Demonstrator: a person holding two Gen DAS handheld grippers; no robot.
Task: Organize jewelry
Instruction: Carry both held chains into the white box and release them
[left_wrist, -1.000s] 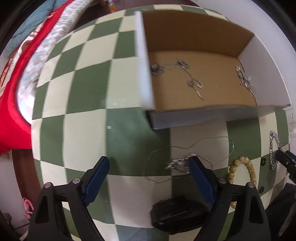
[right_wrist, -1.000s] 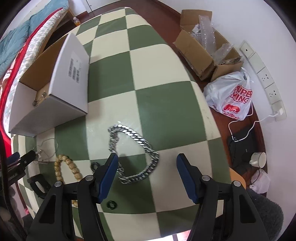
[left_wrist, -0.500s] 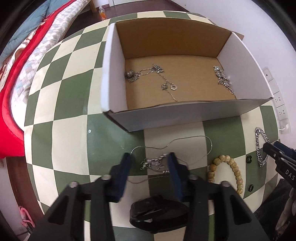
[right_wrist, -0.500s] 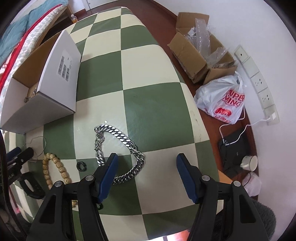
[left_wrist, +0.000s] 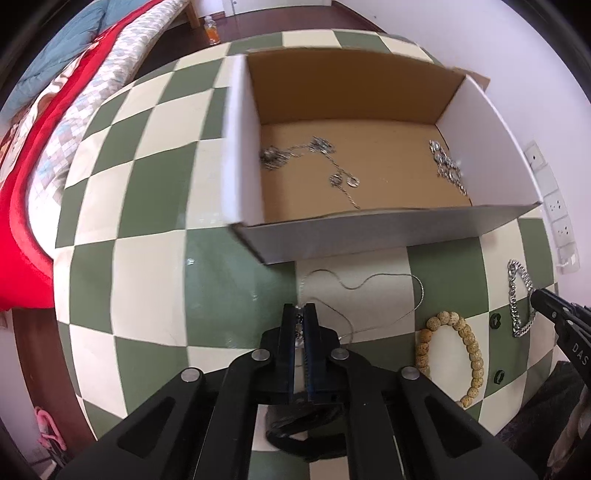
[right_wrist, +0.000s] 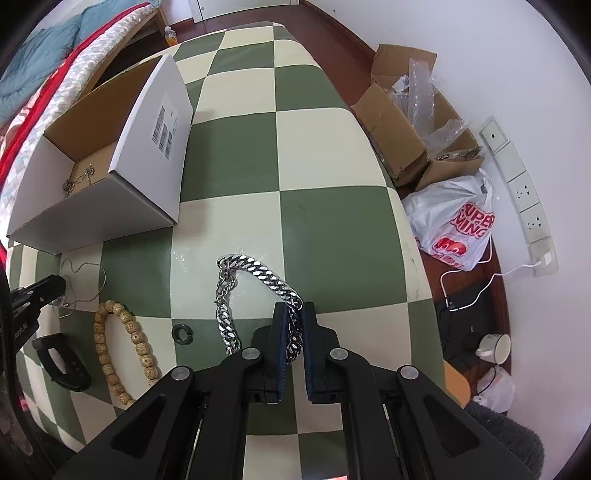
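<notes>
Left gripper (left_wrist: 300, 309) pressed together on the pendant end of the thin silver necklace (left_wrist: 373, 279), fine chain trailing in loose loops over the checkered table (left_wrist: 147, 258) toward the near wall of the open cardboard box (left_wrist: 369, 232). Right gripper (right_wrist: 294, 313) pinching the heavy curb-link chain (right_wrist: 255, 271) between its blue pads, links lying in a folded loop on a cream square near the table's right edge. Between the two chains, nearer the front edge — a wooden bead bracelet (left_wrist: 467, 349), with a small black ring (right_wrist: 181, 332) just beside it and a second black ring (left_wrist: 498, 376) closer to the front. Black clasp-like piece (right_wrist: 62, 363) near the front-left edge, exact kind hard to tell. Inside the box — a tangled silver chain (left_wrist: 314, 155) toward its left wall and another silver piece (left_wrist: 447, 168) against its right wall, both on the box floor. Box standing toward the table's left edge, barcode label (right_wrist: 164, 129) on its right outer wall.
</notes>
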